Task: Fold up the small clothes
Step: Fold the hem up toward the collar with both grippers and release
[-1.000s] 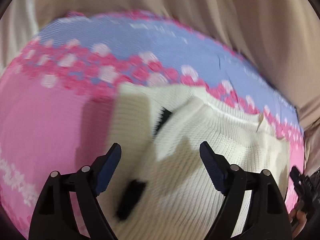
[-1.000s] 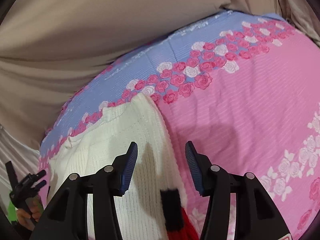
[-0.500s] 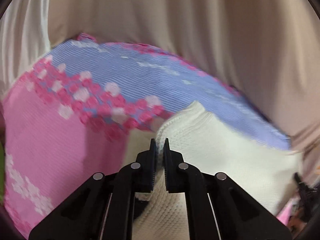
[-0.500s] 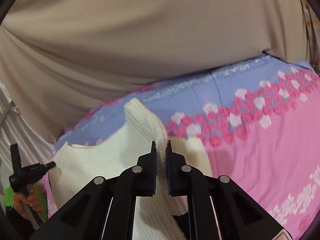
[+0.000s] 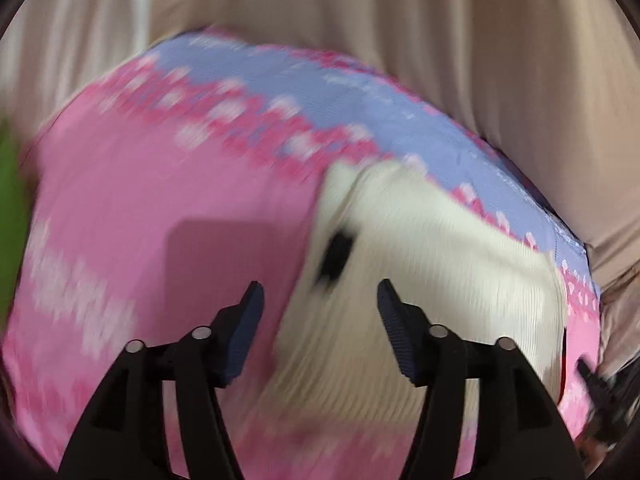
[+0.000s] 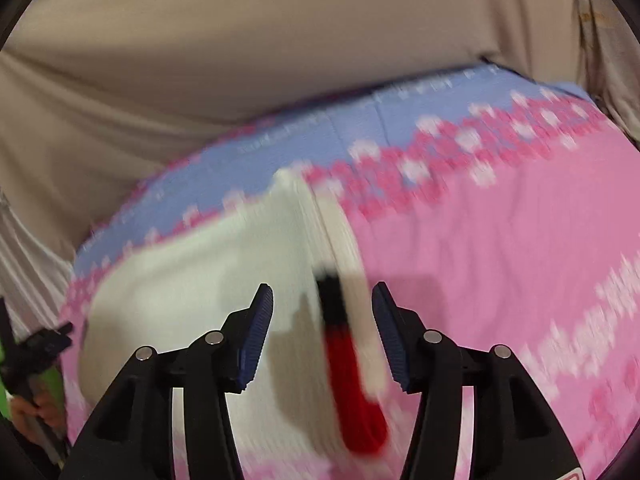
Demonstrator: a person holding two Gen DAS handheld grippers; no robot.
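A small cream knitted sweater point(image 5: 432, 280) lies on a pink and lilac flowered bedsheet point(image 5: 140, 216), with a black patch near its left edge. My left gripper point(image 5: 320, 332) is open and empty above the sweater's left part. In the right wrist view the sweater point(image 6: 192, 280) has a black and red band point(image 6: 344, 344) along its right edge. My right gripper point(image 6: 322, 332) is open and empty, its jaws on either side of that band. Both views are blurred by motion.
A beige curtain point(image 5: 400, 40) hangs behind the bed and also shows in the right wrist view point(image 6: 240, 40). The bedsheet point(image 6: 500, 260) spreads out on the right. The other gripper shows at the frame edges point(image 6: 36, 348).
Half a second ago both grippers were shut on the sweater's edges and lifted it. Now both are open and the sweater lies flat on the bedsheet.
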